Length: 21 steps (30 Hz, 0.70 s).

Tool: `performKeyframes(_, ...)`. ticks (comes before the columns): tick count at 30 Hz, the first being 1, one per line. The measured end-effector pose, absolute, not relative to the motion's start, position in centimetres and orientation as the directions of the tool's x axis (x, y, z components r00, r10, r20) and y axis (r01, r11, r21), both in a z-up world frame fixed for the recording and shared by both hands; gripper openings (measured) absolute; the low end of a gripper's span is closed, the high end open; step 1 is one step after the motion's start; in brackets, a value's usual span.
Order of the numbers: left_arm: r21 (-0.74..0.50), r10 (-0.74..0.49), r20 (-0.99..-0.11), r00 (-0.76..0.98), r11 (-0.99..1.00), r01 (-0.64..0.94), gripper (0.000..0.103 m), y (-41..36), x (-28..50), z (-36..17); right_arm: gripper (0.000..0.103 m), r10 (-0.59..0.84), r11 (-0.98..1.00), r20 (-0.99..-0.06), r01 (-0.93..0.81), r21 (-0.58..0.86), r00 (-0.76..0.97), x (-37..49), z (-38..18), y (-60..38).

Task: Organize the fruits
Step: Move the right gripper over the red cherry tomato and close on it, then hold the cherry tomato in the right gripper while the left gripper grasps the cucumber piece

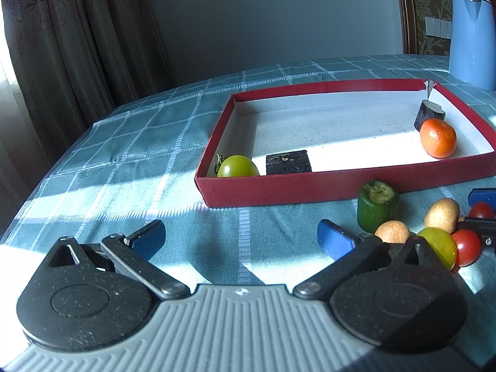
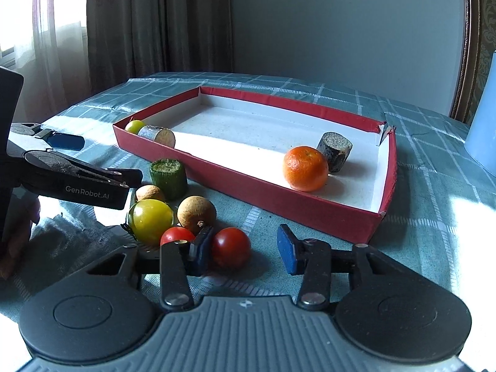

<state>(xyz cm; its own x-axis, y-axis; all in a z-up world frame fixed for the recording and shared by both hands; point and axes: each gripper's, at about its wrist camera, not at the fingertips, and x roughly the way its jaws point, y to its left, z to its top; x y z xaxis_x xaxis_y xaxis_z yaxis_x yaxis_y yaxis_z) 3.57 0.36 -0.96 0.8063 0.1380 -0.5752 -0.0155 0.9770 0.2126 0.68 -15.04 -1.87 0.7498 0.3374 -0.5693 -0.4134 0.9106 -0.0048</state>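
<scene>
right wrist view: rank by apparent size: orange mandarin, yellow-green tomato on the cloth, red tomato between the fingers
1. Round orange mandarin
2. Yellow-green tomato: close to the mandarin; it sits nearer the camera, so unsure
3. Small red tomato

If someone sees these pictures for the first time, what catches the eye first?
First, the bright orange inside the red box, beside a dark round piece near a corner. Next, the heap of small fruits in front of the box, where the right tool has a red tomato between its blue pads.
</scene>
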Motion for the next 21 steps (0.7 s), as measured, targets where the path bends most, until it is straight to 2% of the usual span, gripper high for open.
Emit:
performKeyframes(2,0.211,0.137,-0.576,0.806,0.977,-0.015,0.103,0.4,3.6,-1.0,0.025,0.349,0.906,-0.567,-0.423,0.001,0.746,0.6,-1.9,-15.0)
performKeyframes(10,0.213,0.138,-0.575,0.807,0.977,-0.016,0.103,0.4,3.6,-0.9,0.024,0.345,0.932,-0.534,-0.348,0.099,0.772,0.7,-1.5,-17.2)
performKeyframes(13,0.22,0.142,-0.568,0.811,0.975,-0.017,0.103,0.3,3.5,-0.8,0.024,0.252,0.965,-0.508,-0.255,0.066,0.824,0.9,-1.3,-17.9)
performKeyframes(17,0.227,0.131,-0.521,0.844,0.974,-0.011,0.103,0.1,2.5,-0.4,0.024,0.223,0.971,-0.562,-0.229,0.061,0.796,1.9,-1.9,-18.1)
performKeyframes(21,0.213,0.058,-0.484,0.873,0.976,0.053,0.103,-0.2,0.9,0.1,0.024,0.217,0.972,-0.562,-0.23,0.049,0.798,1.8,-2.0,-17.9)
